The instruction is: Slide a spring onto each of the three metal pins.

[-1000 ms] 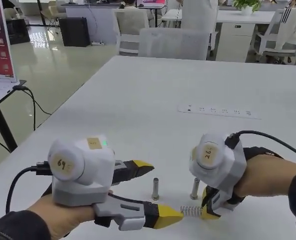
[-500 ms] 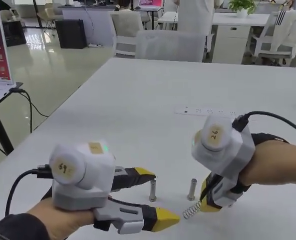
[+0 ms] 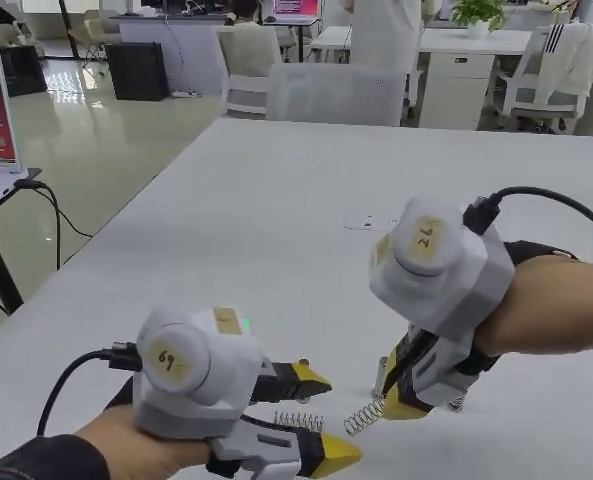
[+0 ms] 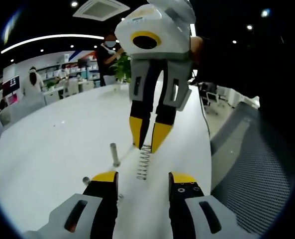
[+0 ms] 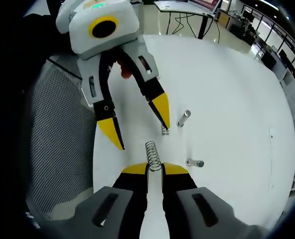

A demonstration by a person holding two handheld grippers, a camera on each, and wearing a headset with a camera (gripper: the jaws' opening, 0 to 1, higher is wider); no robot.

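Observation:
My right gripper (image 3: 401,405) is shut on one end of a steel spring (image 3: 362,415), which hangs slanting down toward the left gripper. The right gripper view shows that spring (image 5: 152,154) sticking out of the closed jaws. My left gripper (image 3: 324,415) stands open low over the table, facing the right one. A second spring (image 3: 298,420) lies on the table between its fingers. One short metal pin (image 3: 381,375) stands beside the right gripper. In the left gripper view, the held spring (image 4: 144,162) dangles near an upright pin (image 4: 115,154), with another pin (image 4: 86,180) by the left jaw.
The white table (image 3: 276,220) stretches ahead with a flush power strip (image 3: 368,222) in its top. Chairs and desks stand beyond the far edge (image 3: 336,95). A mesh chair (image 5: 57,124) sits close behind the near edge.
My right gripper has risen off the table with the spring, which now hangs tilted. The left gripper has shifted right, toward the pins and over the loose spring. The head camera moved too.

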